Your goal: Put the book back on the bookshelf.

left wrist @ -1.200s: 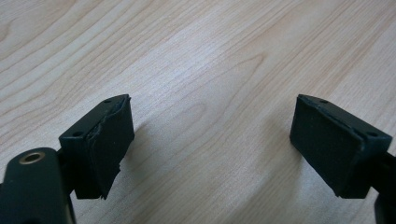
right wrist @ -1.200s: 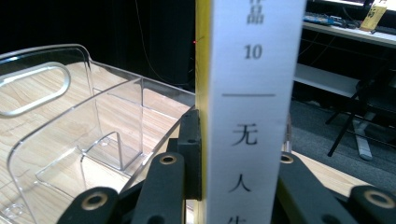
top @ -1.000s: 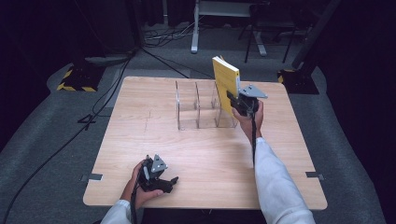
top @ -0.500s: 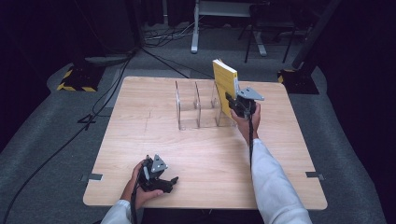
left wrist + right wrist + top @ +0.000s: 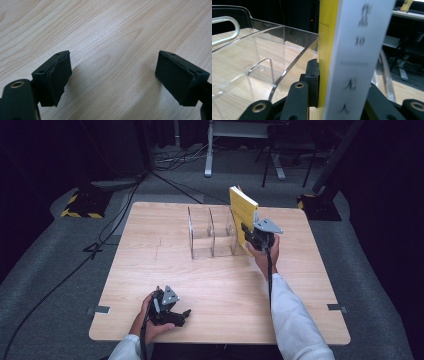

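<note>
One yellow book (image 5: 243,215) stands nearly upright at the right end of the clear acrylic rack (image 5: 212,234), near the far edge of the table (image 5: 150,270), its white spine (image 5: 359,60) facing the right gripper (image 5: 255,236). That gripper's jaws have just been easing apart a little with the book between them; in the right gripper view the left pad (image 5: 313,82) lies flat against the yellow cover, so the grip looks loosened but not let go. The step in hand seems to be seating the book in the rack's end slot. Next, I judge, comes a fuller release and a straight pull back, without tipping the book. The left gripper (image 5: 167,307) rests near the table's near-left corner, jaws wide and empty.
</note>
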